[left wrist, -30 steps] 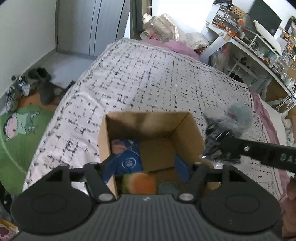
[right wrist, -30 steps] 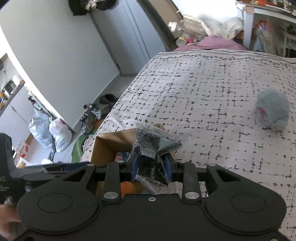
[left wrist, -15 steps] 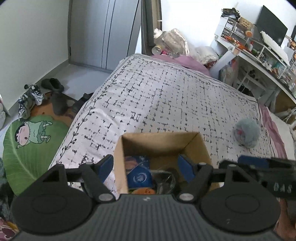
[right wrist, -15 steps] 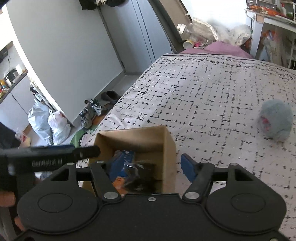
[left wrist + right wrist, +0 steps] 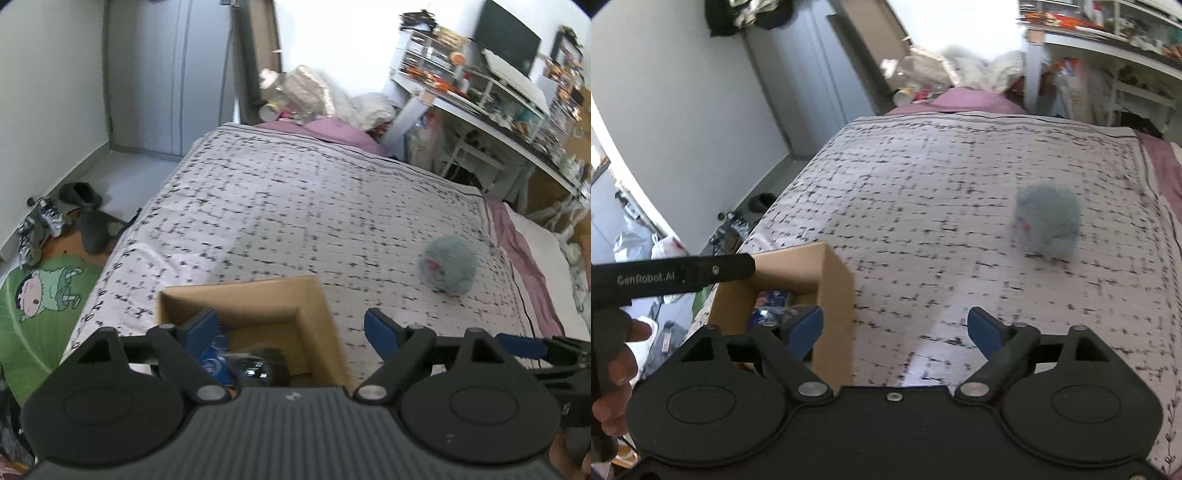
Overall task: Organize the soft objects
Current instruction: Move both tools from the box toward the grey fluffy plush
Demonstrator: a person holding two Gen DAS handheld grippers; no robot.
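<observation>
Looking through the left wrist view first, the left claw is wide open and holds nothing. The cardboard box sits at the bottom middle of the frame with a blue packet and a crinkly dark bag inside. The fluffy gray toy lies on the bed at the middle right, well apart from the box. In the right wrist view, the right claw is wide open and empty too. The toy sits at the upper right, and the box at the lower left. The toy is round and squishy, so it could roll away or slip out if pinched only by its fur. A claw could also bump the box and tip it.
</observation>
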